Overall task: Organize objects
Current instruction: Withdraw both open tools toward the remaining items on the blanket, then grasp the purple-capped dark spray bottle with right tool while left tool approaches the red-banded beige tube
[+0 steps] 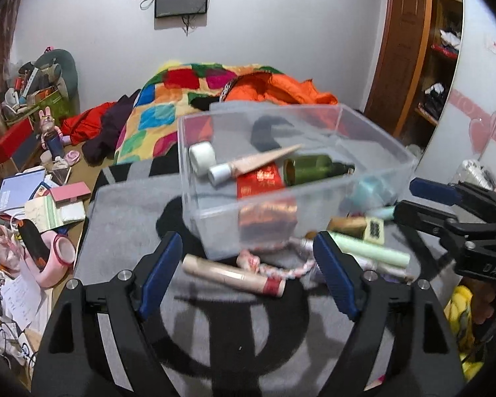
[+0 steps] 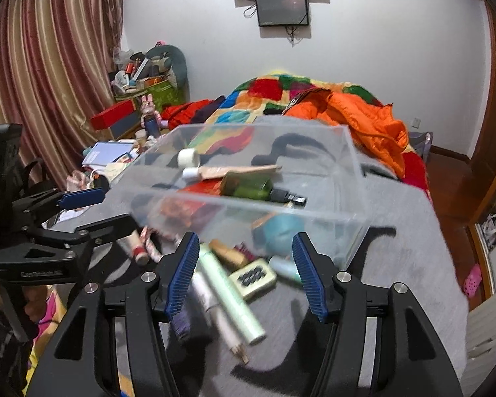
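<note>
My left gripper is spread wide and empty, its fingers flanking a beige tube lying just before the clear bin's near wall. My right gripper is also wide and empty, over a pale green tube and a patterned tin. Bare grey cloth extends right of the bin.

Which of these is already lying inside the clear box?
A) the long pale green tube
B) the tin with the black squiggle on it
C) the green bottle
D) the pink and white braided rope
C: the green bottle lies inside the clear box, beside a red packet; the other three lie outside on the grey cloth.
</note>
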A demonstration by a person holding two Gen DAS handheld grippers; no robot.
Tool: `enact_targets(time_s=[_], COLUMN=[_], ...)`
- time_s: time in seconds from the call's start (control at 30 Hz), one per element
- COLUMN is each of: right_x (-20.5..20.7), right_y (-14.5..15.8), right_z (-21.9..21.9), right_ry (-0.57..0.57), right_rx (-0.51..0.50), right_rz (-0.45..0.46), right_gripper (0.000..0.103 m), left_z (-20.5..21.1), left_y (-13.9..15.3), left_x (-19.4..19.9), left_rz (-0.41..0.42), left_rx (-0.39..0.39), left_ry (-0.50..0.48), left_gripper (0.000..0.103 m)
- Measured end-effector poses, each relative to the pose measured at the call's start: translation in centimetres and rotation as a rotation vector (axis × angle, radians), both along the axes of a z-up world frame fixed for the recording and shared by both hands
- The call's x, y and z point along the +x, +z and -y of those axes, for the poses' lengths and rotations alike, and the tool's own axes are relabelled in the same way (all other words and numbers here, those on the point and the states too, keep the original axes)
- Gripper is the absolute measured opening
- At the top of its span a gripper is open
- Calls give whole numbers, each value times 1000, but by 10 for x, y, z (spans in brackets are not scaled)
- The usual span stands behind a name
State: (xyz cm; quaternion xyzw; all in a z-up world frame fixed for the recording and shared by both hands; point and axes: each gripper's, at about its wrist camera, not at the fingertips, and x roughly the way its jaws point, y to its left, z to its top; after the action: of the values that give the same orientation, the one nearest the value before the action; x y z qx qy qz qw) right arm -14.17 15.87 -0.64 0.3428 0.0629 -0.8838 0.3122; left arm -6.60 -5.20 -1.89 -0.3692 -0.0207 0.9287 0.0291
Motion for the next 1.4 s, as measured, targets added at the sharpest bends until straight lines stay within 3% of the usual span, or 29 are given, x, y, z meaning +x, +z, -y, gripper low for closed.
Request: enact_targets(time_s=[0.2,0.3,0.4,0.57,0.93,1.0,1.23,1.4], right_x=[14,19,21,25,32,35,38,35], right_y=[-15,-21,-27,-30,-40,-40,-44,-55], right_z=[9,11,13,18,27,28,33,38], right_ry=[60,76,98,128,183,199,228,223], right_rx=[14,11,5,6,31,31,60,78], right_rz=[47,68,93,103,117,116,115,140], right_gripper=[55,55,54,43,39,36,36,36], left_z=[6,8,11,14,21,20,14,17], left_y=[-25,-34,-39,-45,-48,-47,-44,-44], left_x=[-3,-5,-8,-18,-25,-21,-4,13], left_rz=[74,91,103,118,132,122,91,95], left_rx=[14,0,2,-8,72,72,29,46], left_ry=[5,6,-4,-14,-43,-48,-45,-37], left_gripper=[85,94,95,97,95,84,84,84])
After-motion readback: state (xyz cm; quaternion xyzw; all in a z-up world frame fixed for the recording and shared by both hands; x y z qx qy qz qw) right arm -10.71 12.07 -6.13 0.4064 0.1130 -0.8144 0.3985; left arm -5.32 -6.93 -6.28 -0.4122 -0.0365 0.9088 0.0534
